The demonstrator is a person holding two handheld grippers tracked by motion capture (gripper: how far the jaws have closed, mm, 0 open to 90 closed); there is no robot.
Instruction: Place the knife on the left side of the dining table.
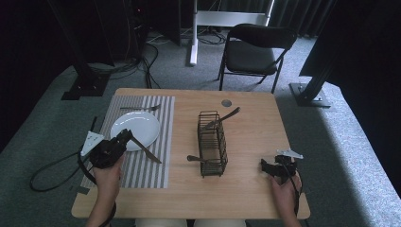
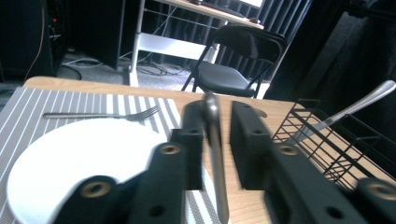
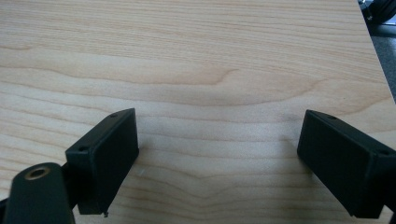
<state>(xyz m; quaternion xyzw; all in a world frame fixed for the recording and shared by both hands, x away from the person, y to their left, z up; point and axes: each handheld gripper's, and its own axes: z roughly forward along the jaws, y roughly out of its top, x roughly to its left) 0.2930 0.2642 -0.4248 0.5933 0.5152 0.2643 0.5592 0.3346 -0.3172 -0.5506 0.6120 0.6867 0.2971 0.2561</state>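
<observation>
Gripping a table knife (image 1: 145,150), the left tongs (image 1: 124,136) hover at the near rim of the white plate (image 1: 142,124), their jaws clenched on the handle while the blade slants out to their right over the striped placemat (image 1: 156,165). In the left gripper view the knife (image 2: 215,158) runs up between the two black jaws, with the plate (image 2: 70,163) to their left and a fork (image 2: 100,114) lying beyond it on the placemat (image 2: 28,107). Farther right of these tongs stands a black wire cutlery caddy (image 1: 212,144) holding one utensil (image 1: 222,118) that leans out of its far end and another (image 1: 196,159) that pokes out of its near side. The right tongs (image 1: 265,166) rest low over the wooden worktop (image 1: 250,123), to the right of the caddy's near end, released with their jaws wide apart and bare wood (image 3: 219,79) between them. A black folding chair (image 1: 253,52) stands on the floor beyond the worktop.
</observation>
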